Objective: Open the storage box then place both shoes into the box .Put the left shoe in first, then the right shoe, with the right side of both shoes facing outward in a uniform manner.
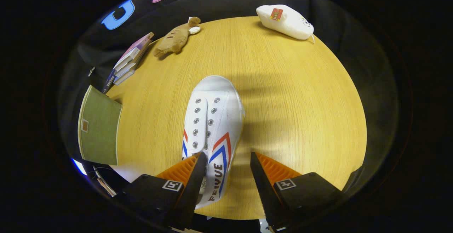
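a white shoe (213, 126) with red and blue stripes is seen lying on the wooden desk (300, 119), toe pointing away from the gripper (228, 164) and heel end reaching back between the fingers. the fingers are spread apart: the left one is laid against or just over the shoe's heel part, while the right one stands clear of it, with bare desk showing in the gap. nothing is gripped yet, as far as can be told.

to the left, at the desk's edge, an olive-green panel with a pale border (99, 126) is seen, which is judged to be the storage box or its lid; whether it has been opened cannot be told from this angle. which shoe this is, left or right, cannot be settled with certainty either. the task is therefore judged to be at an early stage: a shoe is about to be taken, and its placing into the box, with the right side facing outward, is left to be done.

further off, a stack of books (131, 61) is lying near the far left edge, a brown plush toy (175, 38) just beyond it, and a white plush toy (286, 21) at the far right edge. all are well apart from the shoe. the path toward the green panel is judged to be unobstructed.
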A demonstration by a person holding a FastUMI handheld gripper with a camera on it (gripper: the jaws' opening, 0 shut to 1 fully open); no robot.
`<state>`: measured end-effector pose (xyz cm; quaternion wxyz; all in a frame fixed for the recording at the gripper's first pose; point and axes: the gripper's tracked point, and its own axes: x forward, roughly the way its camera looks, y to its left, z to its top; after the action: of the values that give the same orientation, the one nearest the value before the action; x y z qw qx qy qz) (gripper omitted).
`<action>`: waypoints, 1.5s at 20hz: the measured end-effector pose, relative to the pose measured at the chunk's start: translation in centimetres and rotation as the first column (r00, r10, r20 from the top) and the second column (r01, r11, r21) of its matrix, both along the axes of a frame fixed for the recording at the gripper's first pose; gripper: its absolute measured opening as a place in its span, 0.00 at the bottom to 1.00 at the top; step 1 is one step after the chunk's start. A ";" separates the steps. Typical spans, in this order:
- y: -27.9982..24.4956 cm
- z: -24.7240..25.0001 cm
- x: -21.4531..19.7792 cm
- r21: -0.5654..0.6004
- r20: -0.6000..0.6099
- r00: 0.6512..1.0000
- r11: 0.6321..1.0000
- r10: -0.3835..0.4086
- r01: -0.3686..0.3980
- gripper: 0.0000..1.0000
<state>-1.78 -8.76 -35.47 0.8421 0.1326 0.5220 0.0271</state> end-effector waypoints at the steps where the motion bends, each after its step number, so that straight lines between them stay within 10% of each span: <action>1: 0.5 0.2 0.0 0.025 0.005 1.000 1.000 0.000 0.000 0.66; 3: 0.8 -0.2 0.2 -0.004 0.020 1.000 1.000 0.009 -0.009 0.40; 9: -0.1 0.2 0.3 0.023 0.014 0.999 0.999 -0.046 0.046 0.10; 20: 1.5 4.7 0.9 0.121 0.087 0.990 0.988 -0.109 0.099 0.06; 30: 13.2 18.2 1.3 0.202 0.167 0.979 0.976 -0.118 0.083 0.06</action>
<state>-0.49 4.41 -17.25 0.8686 0.2375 0.4324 0.0469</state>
